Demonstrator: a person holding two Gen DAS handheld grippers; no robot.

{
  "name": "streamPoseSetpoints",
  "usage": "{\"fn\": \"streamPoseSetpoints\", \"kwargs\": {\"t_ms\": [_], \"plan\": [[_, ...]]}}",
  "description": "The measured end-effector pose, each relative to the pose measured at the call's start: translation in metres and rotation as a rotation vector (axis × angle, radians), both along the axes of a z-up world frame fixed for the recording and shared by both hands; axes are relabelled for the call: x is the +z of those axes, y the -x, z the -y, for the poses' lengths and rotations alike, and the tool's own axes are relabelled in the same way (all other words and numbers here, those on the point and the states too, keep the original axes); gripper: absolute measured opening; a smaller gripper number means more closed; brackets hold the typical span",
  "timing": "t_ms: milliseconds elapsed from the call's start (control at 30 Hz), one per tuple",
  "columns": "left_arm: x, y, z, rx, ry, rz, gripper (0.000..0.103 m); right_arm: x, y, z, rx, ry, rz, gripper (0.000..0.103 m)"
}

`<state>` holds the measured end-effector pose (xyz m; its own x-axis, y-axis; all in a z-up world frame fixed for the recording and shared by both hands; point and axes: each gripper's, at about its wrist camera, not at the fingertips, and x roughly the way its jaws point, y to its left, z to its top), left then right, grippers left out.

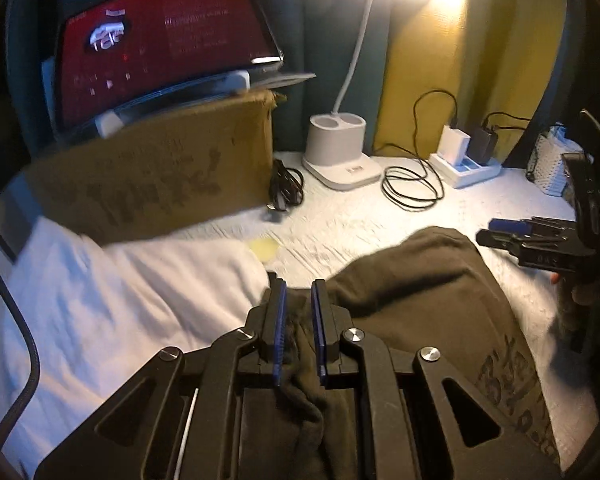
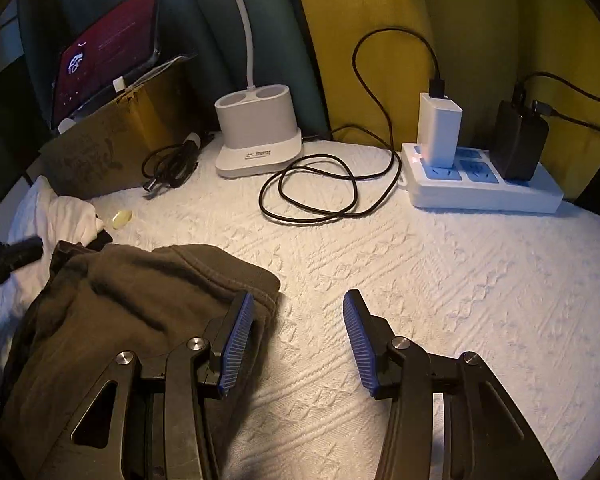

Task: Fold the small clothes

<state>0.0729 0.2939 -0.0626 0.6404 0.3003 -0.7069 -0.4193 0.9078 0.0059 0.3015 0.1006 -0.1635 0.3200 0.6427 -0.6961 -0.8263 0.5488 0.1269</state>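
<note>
Left fingers pinch the dark garment; right fingers stand released beside it.

The olive garment (image 1: 420,300) lies bunched on the white textured counter (image 2: 440,280), a fold of it clamped between the left gripper's (image 1: 299,292) blue fingers (image 1: 278,320), which are nearly closed on the cloth. The right gripper (image 2: 298,300) is spread apart with nothing between its fingers: its left finger (image 2: 236,344) lies over the garment's edge, its right finger over bare counter. Left of the left fingers lies a white cloth (image 1: 120,300). Beyond the fingers sit a cardboard box (image 1: 160,176) with a red-screened tablet (image 1: 160,36) on top, a lamp base (image 2: 256,136), a coiled black cable (image 2: 324,188) and a power strip (image 2: 484,188).
</note>
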Motion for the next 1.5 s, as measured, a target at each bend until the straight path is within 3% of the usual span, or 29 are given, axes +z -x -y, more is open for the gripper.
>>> {"fn": "streamPoseSetpoints", "kwargs": {"t_ms": [133, 200, 233, 333, 533, 900, 1500], "plan": [[-0.009, -0.010, -0.004, 0.002, 0.028, -0.020, 0.017, -0.002, 0.005, -0.002, 0.019, 0.010, 0.001, 0.049], [-0.017, -0.014, -0.005, -0.001, 0.052, -0.032, 0.040, -0.006, 0.006, -0.003, 0.020, 0.018, -0.001, 0.049], [-0.025, -0.017, -0.006, 0.004, 0.073, -0.053, 0.043, -0.008, 0.006, -0.004, 0.021, 0.024, -0.006, 0.049], [-0.040, -0.021, -0.005, 0.012, 0.079, -0.118, 0.044, -0.014, 0.008, -0.005, 0.026, 0.045, -0.016, 0.050], [-0.035, -0.013, 0.004, 0.015, 0.085, -0.098, 0.044, -0.016, 0.013, 0.005, 0.017, 0.053, -0.018, 0.057], [-0.023, -0.002, 0.041, -0.036, 0.083, -0.069, 0.046, -0.008, 0.024, 0.039, 0.017, 0.039, 0.004, 0.058], [-0.007, 0.002, 0.126, -0.157, 0.088, -0.031, 0.046, 0.005, 0.055, 0.130, -0.056, -0.003, 0.043, 0.059]]}}
